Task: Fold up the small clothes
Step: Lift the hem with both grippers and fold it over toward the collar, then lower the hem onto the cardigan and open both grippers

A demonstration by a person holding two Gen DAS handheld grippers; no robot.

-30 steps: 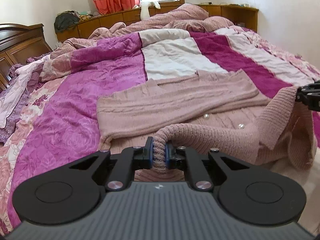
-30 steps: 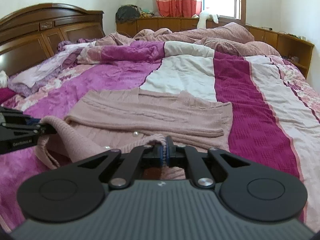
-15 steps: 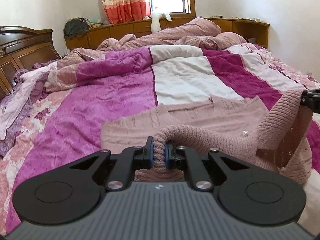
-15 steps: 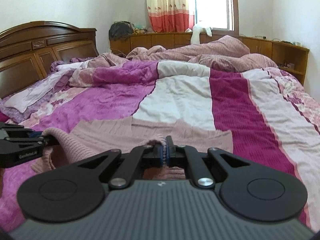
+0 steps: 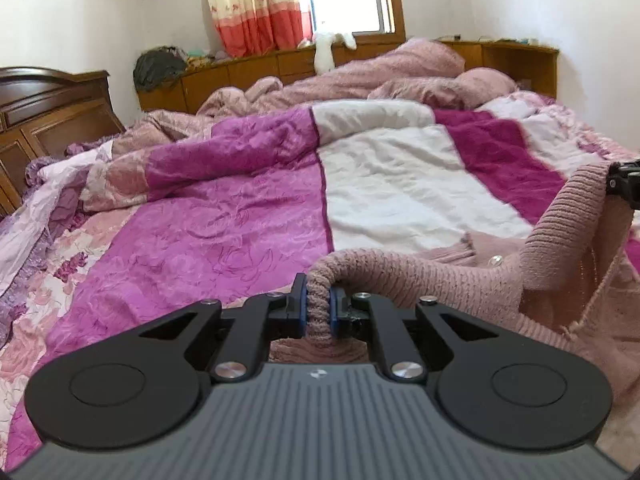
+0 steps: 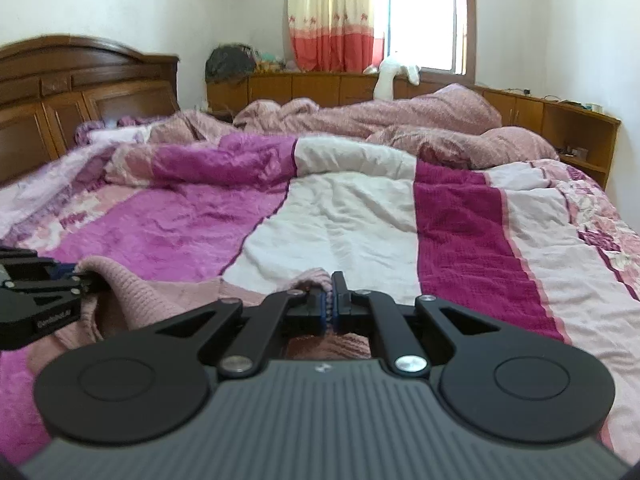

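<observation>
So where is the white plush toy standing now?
The white plush toy stands on the wooden cabinet under the window, just right of the curtain, behind the bed.

A home bedroom: a wide bed (image 6: 360, 216) under a magenta-and-white quilt (image 5: 248, 216), a carved wooden headboard (image 6: 80, 92), low wooden cabinets (image 5: 256, 72) and a curtained window (image 6: 424, 12).

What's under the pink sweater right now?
The pink knit sweater lies on the striped quilt, over its white and magenta bands, its ribbed edge lifted by both sets of fingers. The quilt directly beneath and the sweater's lower layers are covered.
</observation>
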